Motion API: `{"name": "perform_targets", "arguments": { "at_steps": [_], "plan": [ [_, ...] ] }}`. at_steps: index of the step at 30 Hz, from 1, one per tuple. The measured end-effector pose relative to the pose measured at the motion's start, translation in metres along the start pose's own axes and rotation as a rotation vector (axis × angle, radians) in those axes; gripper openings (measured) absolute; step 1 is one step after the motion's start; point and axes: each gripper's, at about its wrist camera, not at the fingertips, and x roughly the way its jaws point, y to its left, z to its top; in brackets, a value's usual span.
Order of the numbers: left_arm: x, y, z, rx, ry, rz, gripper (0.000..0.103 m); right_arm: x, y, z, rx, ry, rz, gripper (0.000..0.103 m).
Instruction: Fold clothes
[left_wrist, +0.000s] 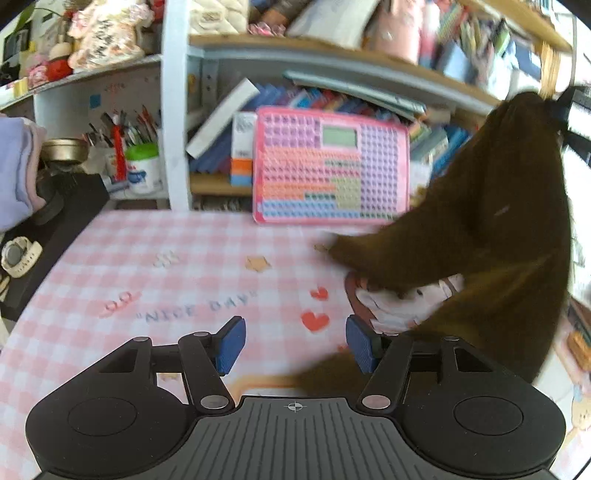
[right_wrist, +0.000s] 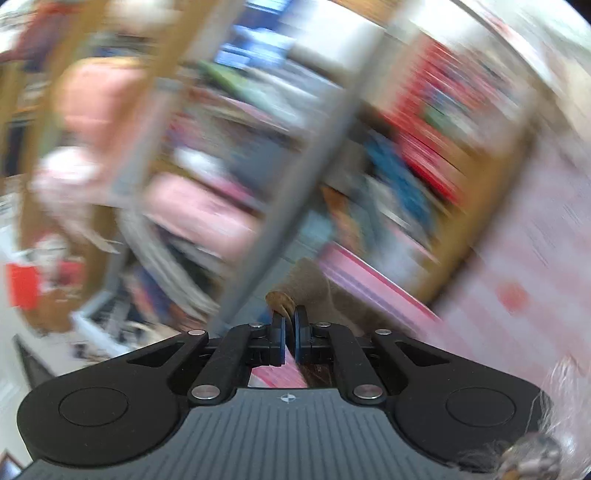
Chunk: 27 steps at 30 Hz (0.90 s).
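Note:
A dark brown garment hangs lifted at the right of the left wrist view, its lower edge trailing onto the pink checked tablecloth. Its top corner is pinched high up by the other gripper, seen as a dark blue shape. My left gripper is open above the cloth, nothing between its blue pads; the garment's hem lies just right of it. In the blurred right wrist view my right gripper is shut on a brown fold of the garment.
A pink toy tablet leans against the shelf behind the table. Books, a pen pot and soft toys fill the shelves. A watch lies on a black stand at the left. A purple sleeve shows at the left edge.

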Motion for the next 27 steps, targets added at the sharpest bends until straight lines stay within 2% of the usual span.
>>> {"name": "perform_targets", "arguments": {
  "at_steps": [3,7,8,10,14,16,17,19,25,27],
  "plan": [
    [-0.005,0.024,0.001,-0.037,-0.026,-0.003,0.061,-0.001,0.064,0.01,-0.137,-0.023,0.139,0.005],
    [-0.007,0.064,-0.005,-0.112,-0.03,0.021,0.061,0.009,0.113,-0.037,-0.29,0.194,0.21,0.005],
    [-0.007,0.076,-0.008,-0.139,-0.027,0.032,0.061,0.015,0.115,-0.058,-0.315,0.274,0.201,0.005],
    [-0.007,0.095,-0.014,-0.19,-0.011,0.039,0.061,0.031,0.099,-0.121,-0.344,0.488,0.128,0.005],
    [-0.004,0.122,-0.026,-0.242,0.042,0.038,0.061,0.048,0.035,-0.256,-0.288,0.914,-0.079,0.005],
    [-0.005,0.126,-0.029,-0.22,0.053,0.038,0.061,0.049,0.01,-0.312,-0.254,1.091,-0.157,0.005],
    [-0.006,0.126,-0.03,-0.21,0.058,0.034,0.061,0.046,0.005,-0.331,-0.23,1.144,-0.165,0.005],
    [-0.006,0.128,-0.033,-0.199,0.066,0.029,0.061,0.044,0.012,-0.352,-0.261,1.171,-0.146,0.005],
    [-0.005,0.132,-0.034,-0.172,0.072,0.003,0.061,0.043,0.028,-0.375,-0.364,1.196,-0.1,0.006],
    [-0.002,0.132,-0.032,-0.166,0.068,-0.01,0.061,0.038,0.031,-0.371,-0.383,1.186,-0.096,0.018]
  ]
}}
